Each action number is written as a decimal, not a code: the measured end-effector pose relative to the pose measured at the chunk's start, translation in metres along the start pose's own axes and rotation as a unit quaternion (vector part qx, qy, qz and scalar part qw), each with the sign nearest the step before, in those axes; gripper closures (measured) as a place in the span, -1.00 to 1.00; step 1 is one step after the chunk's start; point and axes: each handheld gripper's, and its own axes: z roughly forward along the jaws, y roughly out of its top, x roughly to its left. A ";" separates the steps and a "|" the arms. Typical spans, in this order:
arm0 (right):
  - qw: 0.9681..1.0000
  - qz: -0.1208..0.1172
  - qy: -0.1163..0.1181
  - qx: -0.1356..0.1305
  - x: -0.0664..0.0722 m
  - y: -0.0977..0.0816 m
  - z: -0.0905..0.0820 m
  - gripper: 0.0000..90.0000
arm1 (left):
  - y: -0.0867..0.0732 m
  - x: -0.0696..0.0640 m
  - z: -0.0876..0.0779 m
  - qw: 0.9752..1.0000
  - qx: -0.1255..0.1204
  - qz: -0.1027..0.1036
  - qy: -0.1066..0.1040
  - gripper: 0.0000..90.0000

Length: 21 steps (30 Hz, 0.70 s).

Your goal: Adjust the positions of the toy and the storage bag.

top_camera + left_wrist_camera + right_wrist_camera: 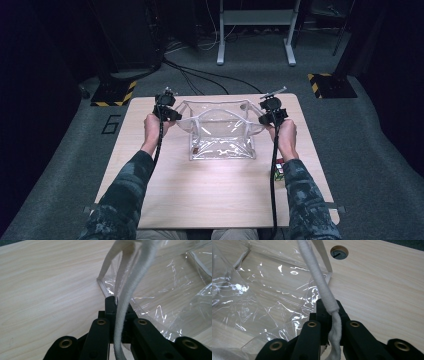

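A clear plastic bag [222,132] with white cord handles stands open in the middle of the wooden table [200,195]. My left gripper [165,107] grips the bag's left edge, and my right gripper [272,114] its right edge, so the mouth is spread wide. In the left gripper view the left gripper [116,302] is shut on a white cord handle [140,277] beside the bag's film [170,290]. In the right gripper view the right gripper [329,306] is shut on the other cord handle [319,280]. A small brown item [196,149] lies inside the bag.
A small multicoloured cube [279,170] sits on the table by my right forearm. The tabletop has a round cable hole [339,251]. On the carpet beyond stand two striped stand bases [114,93] [332,85] and a grey frame [255,20], with cables.
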 end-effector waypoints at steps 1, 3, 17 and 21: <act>1.000 -0.003 -0.001 0.000 0.000 0.000 0.001 0.92 | 0.000 0.000 0.000 1.000 0.001 0.000 -0.001 0.95; 1.000 -0.003 -0.002 0.002 0.000 0.001 0.003 0.91 | 0.000 0.000 0.001 1.000 0.003 0.002 0.000 0.95; 1.000 -0.002 0.011 0.003 -0.001 0.000 0.002 0.46 | 0.001 -0.001 -0.007 0.999 -0.002 -0.013 0.039 -0.12; 1.000 0.005 0.014 -0.006 -0.001 -0.001 -0.001 0.15 | 0.001 -0.001 -0.017 0.999 -0.013 -0.013 0.036 -0.36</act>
